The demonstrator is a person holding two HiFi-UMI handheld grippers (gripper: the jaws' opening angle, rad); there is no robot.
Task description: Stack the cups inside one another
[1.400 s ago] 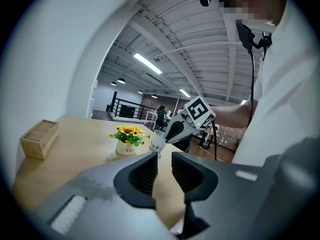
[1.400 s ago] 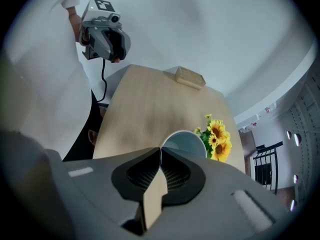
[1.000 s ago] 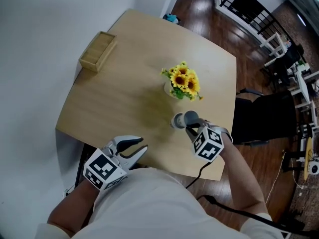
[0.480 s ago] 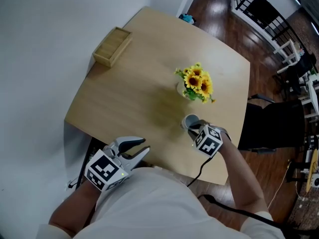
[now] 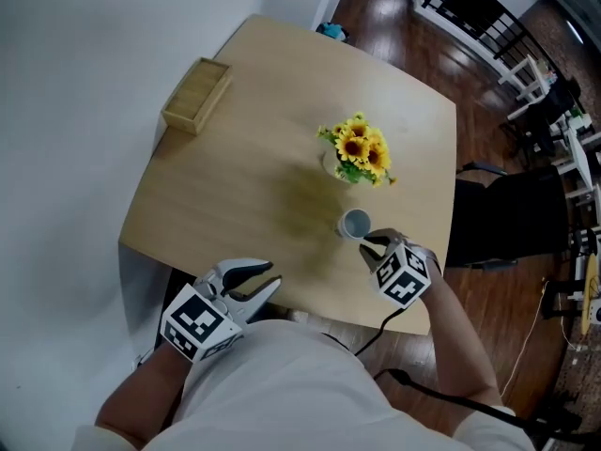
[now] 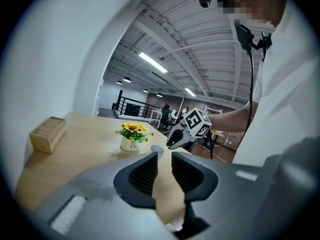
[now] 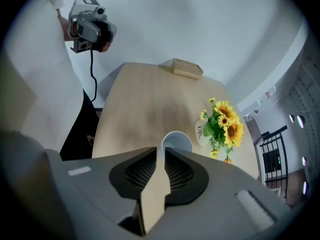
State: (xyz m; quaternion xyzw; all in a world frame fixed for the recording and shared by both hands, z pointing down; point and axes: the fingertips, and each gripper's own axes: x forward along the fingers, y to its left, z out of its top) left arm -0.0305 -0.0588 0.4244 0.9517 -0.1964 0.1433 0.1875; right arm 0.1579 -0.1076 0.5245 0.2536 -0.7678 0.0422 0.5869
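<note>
I see 1 pale cup (image 5: pixel 355 224) standing upright on the wooden bench (image 5: pixel 235 186), with its open top facing up. It is near the bench edge closest to me, on my right side. It sits just in front of a small white pot of yellow flowers (image 5: pixel 355 153), close to the pot but apart from it. I cannot tell if another cup sits inside it.

My right gripper (image 5: pixel 368 242) points at the cup, and its tips are just beside the near rim. I cannot tell if they touch it. In the right gripper view the jaws have only a thin gap between them. I can see the bench through the gap, and they hold nothing.

My left gripper (image 5: pixel 274 275) is low at the near edge of the bench, well apart from the cup. Its jaws are a little way apart, with nothing between them.

A wooden box (image 5: pixel 197 95) lies near the far left edge of the bench. A black chair (image 5: pixel 498 224) stands by the right side.
</note>
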